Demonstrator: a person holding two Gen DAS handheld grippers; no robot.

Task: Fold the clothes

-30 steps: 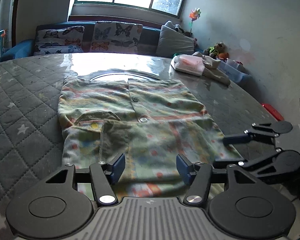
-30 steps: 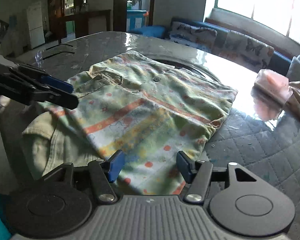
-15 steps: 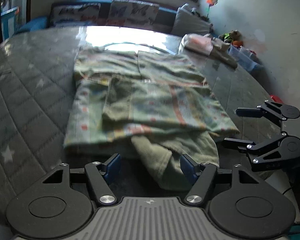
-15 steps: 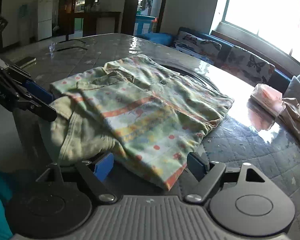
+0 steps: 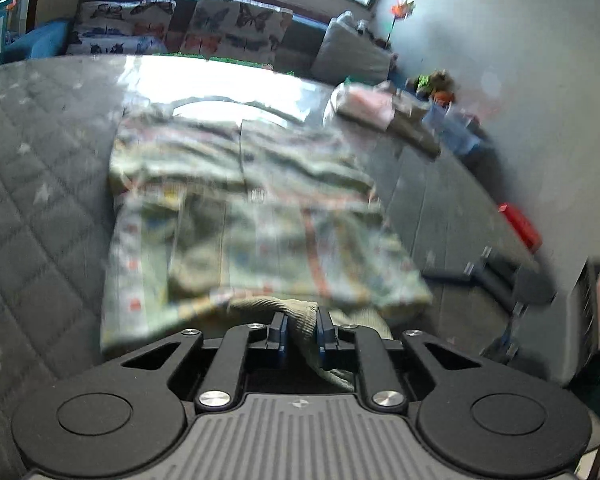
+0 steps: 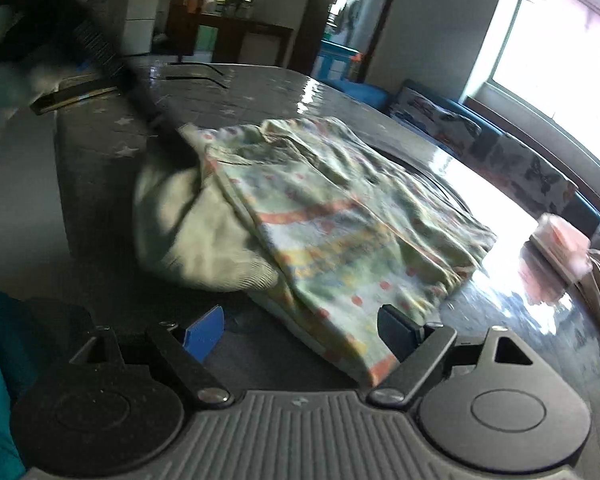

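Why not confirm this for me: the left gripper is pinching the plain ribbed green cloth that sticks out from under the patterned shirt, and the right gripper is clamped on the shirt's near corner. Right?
Half right. The left gripper is closing on the ribbed green cloth, but the right gripper is open: the right wrist view shows its jaws standing wide, clamping nothing, the patterned shirt lying untouched on the table.

The pale green cotton shirt (image 6: 340, 216) carries orange and yellow bands and small red-orange dots. Under it, the plain olive-beige ribbed cloth (image 6: 188, 240) has no print. The dark grey quilted table cover (image 5: 40, 208) shows a diamond stitch with pale stars. The sofa's white cushions (image 5: 236, 28) bear dark and orange butterflies. The black plastic right gripper (image 6: 300, 330) has one bright blue pad (image 6: 204, 334). A folded pink cloth (image 6: 560, 240) lies beyond.
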